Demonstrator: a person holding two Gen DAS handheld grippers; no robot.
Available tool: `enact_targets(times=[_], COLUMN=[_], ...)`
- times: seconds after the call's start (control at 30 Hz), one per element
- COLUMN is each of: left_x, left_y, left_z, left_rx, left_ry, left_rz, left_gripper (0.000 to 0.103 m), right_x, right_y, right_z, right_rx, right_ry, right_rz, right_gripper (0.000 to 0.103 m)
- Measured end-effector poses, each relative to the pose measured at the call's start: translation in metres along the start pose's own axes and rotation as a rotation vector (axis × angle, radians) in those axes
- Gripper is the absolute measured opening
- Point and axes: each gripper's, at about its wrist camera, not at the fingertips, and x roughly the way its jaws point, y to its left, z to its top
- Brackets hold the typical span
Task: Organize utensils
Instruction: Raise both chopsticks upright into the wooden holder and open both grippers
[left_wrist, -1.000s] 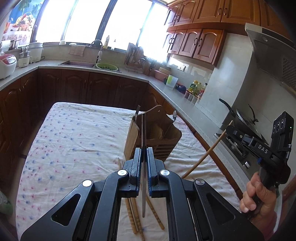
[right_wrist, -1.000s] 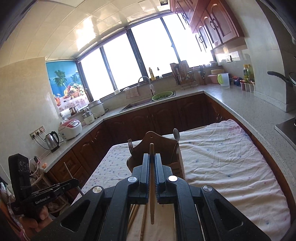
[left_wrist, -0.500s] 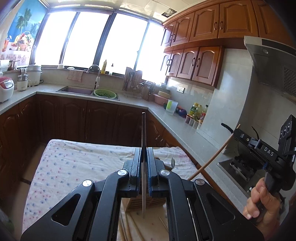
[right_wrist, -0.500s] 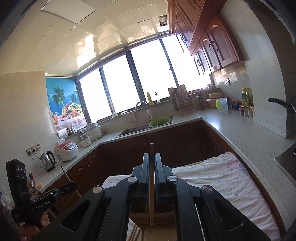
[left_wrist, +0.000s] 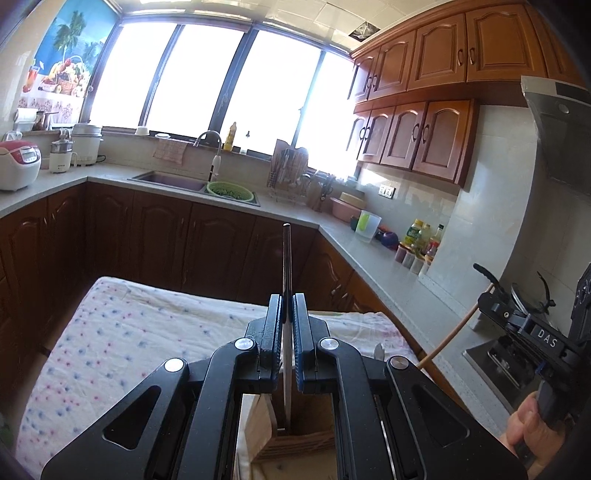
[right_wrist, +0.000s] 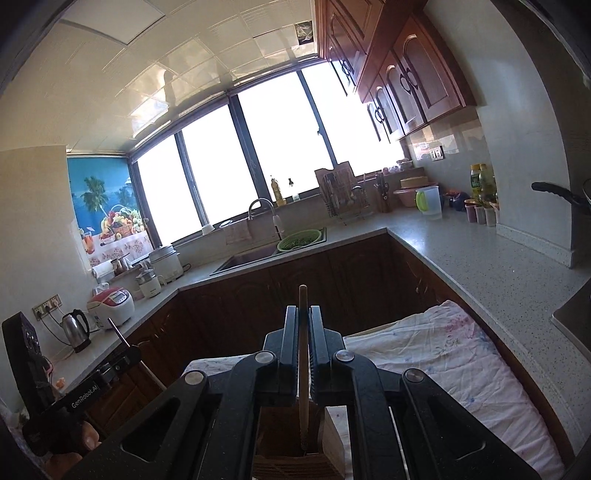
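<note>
My left gripper (left_wrist: 287, 325) clenched on dark chopstick (left_wrist: 286, 258), right gripper (right_wrist: 303, 336) clenched on wooden chopstick (right_wrist: 303, 354). Both upright, lower ends inside wooden holder (right_wrist: 291, 465) below: vertical for clean drop.

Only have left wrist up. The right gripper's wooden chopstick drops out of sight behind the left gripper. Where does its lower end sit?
Observer: In the right wrist view, the right gripper is shut on the wooden chopstick. Its lower tip appears to be down inside a compartment of the wooden holder.
Operator: How is it oriented in the grip?
Observer: It runs along the fingers, with its upper end sticking out past the fingertips.
Operator: Anything else in that compartment?
Observer: Nothing visible in the part shown. A light wooden divider stands just to the right of the tip.
</note>
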Motion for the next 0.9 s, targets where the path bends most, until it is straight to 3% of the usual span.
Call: enact_targets(times=[0.4, 0.77, 0.9], left_x=[0.033, 0.033, 0.03], left_y=[0.001, 0.0, 0.002], left_z=[-0.047, -0.046, -0.045], left_rx=[0.03, 0.049, 0.042], left_ry=[0.132, 0.142, 0.151], left_rz=[0.006, 0.018, 0.013], left_gripper=[0.005, 0.006, 0.007], right_x=[0.039, 0.039, 0.036], right_y=[-0.015, -0.015, -0.013], right_z=[-0.042, -0.04, -0.041], right_rx=[0.004, 0.009, 0.005], right_ry=[0.146, 0.146, 0.132], right_rz=[-0.015, -0.021, -0.019], right_gripper=[0.005, 0.005, 0.016])
